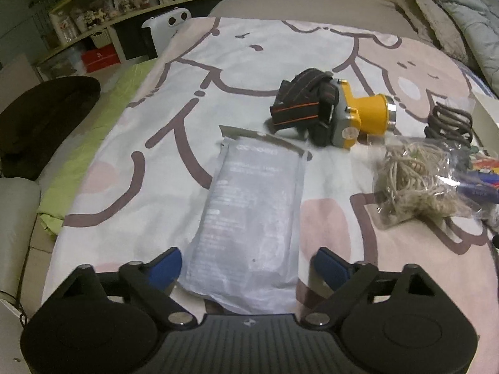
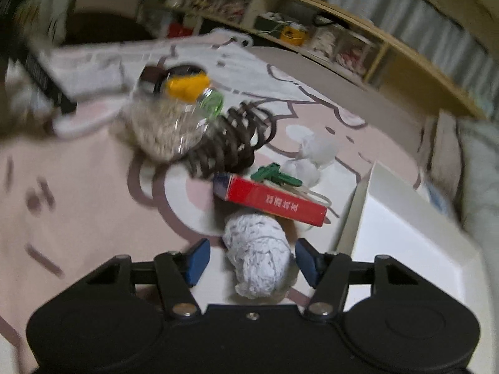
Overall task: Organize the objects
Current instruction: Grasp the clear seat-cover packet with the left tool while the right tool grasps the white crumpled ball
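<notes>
While the left gripper point(image 1: 246, 265) tilts steeply down over the bedspread point(image 1: 249, 62), its blue fingers point(image 1: 165, 265) stand apart on either side of the near end of a flat grey pouch point(image 1: 252, 212), neither pad clearly pressing on it. Beyond the pouch lie a yellow headlamp point(image 1: 336, 109), a clear bag of twine point(image 1: 414, 184) and a dark wire coil point(image 1: 449, 120) toward the right edge. The right gripper point(image 2: 252, 261) slants down with jaws apart around a white knitted bundle point(image 2: 259, 258), untouched, just before a red box point(image 2: 274, 202) and green clips point(image 2: 274, 174), beside a white box point(image 2: 405, 227).
</notes>
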`<action>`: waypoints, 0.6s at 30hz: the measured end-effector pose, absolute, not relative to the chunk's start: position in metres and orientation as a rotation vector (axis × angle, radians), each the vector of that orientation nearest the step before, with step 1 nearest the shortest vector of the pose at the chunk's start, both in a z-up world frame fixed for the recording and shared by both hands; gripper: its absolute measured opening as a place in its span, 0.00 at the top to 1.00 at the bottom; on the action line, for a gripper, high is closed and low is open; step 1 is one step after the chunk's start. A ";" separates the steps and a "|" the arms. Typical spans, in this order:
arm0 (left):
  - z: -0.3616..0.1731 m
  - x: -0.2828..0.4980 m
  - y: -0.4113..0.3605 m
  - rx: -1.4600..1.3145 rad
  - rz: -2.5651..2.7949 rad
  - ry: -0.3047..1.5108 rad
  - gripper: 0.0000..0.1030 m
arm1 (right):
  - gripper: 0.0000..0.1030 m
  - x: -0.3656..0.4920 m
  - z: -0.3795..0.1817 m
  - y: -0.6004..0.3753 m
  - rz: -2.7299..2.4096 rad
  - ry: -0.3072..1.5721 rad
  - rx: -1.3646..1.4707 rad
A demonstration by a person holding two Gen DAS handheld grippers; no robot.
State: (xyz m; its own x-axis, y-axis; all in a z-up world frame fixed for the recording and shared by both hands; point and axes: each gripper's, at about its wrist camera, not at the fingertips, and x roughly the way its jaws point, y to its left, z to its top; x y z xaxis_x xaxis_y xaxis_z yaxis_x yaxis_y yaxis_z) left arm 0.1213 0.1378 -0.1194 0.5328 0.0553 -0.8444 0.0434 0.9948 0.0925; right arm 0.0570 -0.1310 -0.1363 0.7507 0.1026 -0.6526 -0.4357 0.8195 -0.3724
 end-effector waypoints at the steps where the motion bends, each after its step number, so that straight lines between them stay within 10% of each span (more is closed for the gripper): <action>1: -0.119 0.122 0.138 0.102 0.008 1.014 0.21 | 0.48 0.056 -0.140 -0.130 0.306 0.663 -0.563; 5: -0.115 0.120 0.138 0.078 0.002 1.038 0.30 | 0.66 0.062 -0.135 -0.136 0.285 0.684 -0.530; 18: -0.103 0.071 0.087 0.116 -0.179 1.223 0.31 | 0.69 0.044 -0.103 -0.152 0.299 0.879 -0.204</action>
